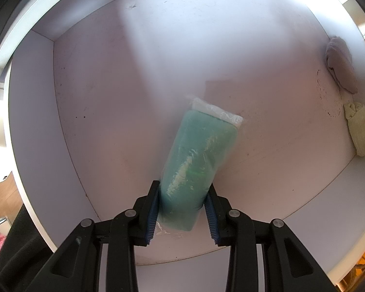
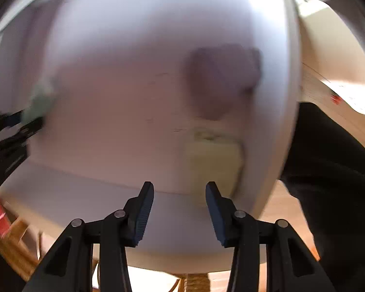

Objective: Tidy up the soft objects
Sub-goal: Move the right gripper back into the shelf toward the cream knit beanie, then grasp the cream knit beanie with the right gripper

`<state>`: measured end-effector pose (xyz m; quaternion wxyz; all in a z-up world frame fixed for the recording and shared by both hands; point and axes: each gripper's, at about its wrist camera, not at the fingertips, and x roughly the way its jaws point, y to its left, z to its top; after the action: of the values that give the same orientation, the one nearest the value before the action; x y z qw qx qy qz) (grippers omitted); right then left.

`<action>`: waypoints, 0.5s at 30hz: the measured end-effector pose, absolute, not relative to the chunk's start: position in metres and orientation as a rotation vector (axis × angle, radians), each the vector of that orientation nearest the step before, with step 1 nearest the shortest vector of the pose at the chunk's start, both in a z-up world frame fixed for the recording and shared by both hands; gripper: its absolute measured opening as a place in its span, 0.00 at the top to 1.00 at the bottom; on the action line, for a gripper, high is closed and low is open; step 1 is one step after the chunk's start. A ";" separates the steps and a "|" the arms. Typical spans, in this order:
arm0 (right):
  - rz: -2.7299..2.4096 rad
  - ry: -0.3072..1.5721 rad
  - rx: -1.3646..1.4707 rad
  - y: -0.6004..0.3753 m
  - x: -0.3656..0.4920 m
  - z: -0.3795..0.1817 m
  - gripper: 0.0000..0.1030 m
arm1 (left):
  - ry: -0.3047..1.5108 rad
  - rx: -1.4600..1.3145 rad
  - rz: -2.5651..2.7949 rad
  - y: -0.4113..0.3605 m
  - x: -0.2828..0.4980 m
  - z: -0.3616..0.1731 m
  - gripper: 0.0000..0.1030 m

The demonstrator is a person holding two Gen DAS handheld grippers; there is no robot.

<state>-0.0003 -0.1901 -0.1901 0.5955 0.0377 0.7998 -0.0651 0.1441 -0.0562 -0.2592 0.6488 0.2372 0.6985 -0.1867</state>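
the left hand-held gripper point(image 1: 182, 209) points straight down into a shallow white box point(image 1: 36, 112) and is clamped on a teal soft sponge-like block wrapped in clear plastic point(image 1: 199, 160). the block's near end sits between the blue pads at the bottom centre of the left wrist view, and its long axis runs up and slightly right towards the middle of the frame, its far end seeming to reach the box floor.

the right hand-held gripper point(image 2: 180, 209) holds nothing; its jaws stand moderately apart with only the white box rim showing between them. its view is heavily blurred. the thing nearest it is a pale yellow folded soft cloth point(image 2: 214, 165), lying just above and right of the right fingertip, close to the box's right wall. its outline is too smeared to give a long axis there, but in the left wrist view the same yellow cloth point(image 1: 359, 129) lies at the right edge with its length running up and down the frame. above it in both views lies a greyish-lilac rounded soft bundle point(image 2: 221, 82).

my judgement: the right hand is far nearer the yellow cloth, so it needs to shift slightly right and forward to straddle it.
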 end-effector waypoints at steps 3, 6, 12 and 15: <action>-0.248 1.877 0.058 -0.195 -0.002 -0.201 0.50 | 1.588 0.537 -0.422 -0.057 0.144 -0.257 0.66; -0.289 1.910 0.037 -0.198 -0.005 -0.218 0.49 | 1.588 0.536 -0.422 -0.058 0.143 -0.256 0.66; -0.329 1.950 0.098 -0.219 -0.010 -0.240 0.41 | 1.591 0.530 -0.421 -0.054 0.142 -0.260 0.66; -0.303 1.977 0.125 -0.223 -0.011 -0.246 0.35 | 1.591 0.531 -0.423 -0.051 0.141 -0.265 0.66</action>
<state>-0.0115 -0.2229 -0.2464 0.5386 0.0528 0.8313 -0.1272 0.1405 -0.0514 -0.2648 0.6487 0.2336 0.6999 -0.1861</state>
